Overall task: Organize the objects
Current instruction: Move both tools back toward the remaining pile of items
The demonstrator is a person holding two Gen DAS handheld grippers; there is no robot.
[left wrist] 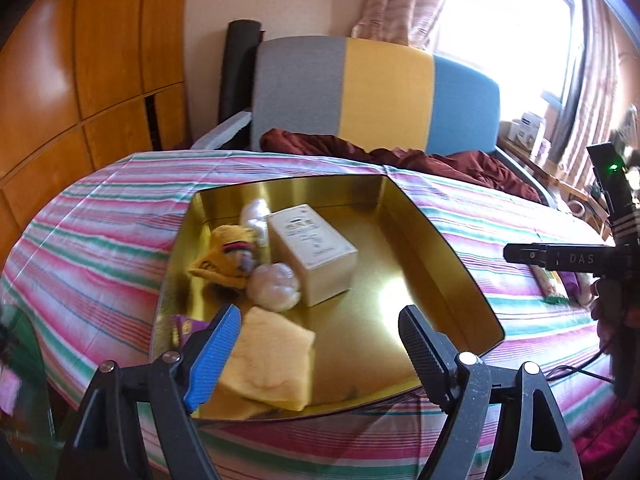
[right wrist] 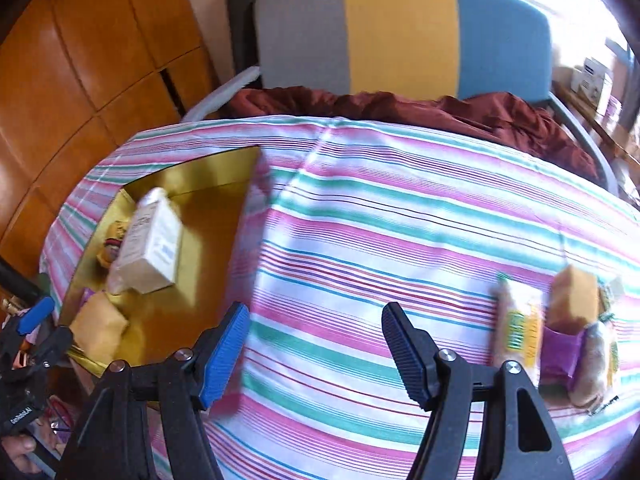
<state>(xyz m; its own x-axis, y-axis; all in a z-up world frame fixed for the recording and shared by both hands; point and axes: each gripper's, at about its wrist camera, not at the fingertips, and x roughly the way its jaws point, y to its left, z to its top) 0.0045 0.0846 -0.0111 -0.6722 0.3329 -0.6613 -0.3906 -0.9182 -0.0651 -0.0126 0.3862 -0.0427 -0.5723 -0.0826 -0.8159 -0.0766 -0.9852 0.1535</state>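
A gold tray [left wrist: 436, 248] lies on the striped tablecloth [left wrist: 100, 248]. It holds a cream box [left wrist: 316, 252], a yellow plush toy [left wrist: 228, 256], a white round packet [left wrist: 274, 286], a white item [left wrist: 256, 216] behind them and a yellow cloth [left wrist: 268, 360]. My left gripper [left wrist: 320, 340] is open and empty, just above the tray's near edge. My right gripper [right wrist: 316, 344] is open and empty above bare tablecloth [right wrist: 360, 220], right of the tray [right wrist: 208, 248]. Snack packets [right wrist: 520, 328] and a purple packet [right wrist: 564, 348] lie to its right.
A grey, yellow and blue chair [left wrist: 380, 92] stands behind the table with a dark red cloth [left wrist: 400, 156] on its seat. Wooden cabinets [left wrist: 60, 80] stand at the left. A window with curtains [left wrist: 560, 20] is at the right. The right gripper's body [left wrist: 580, 258] shows at the right edge.
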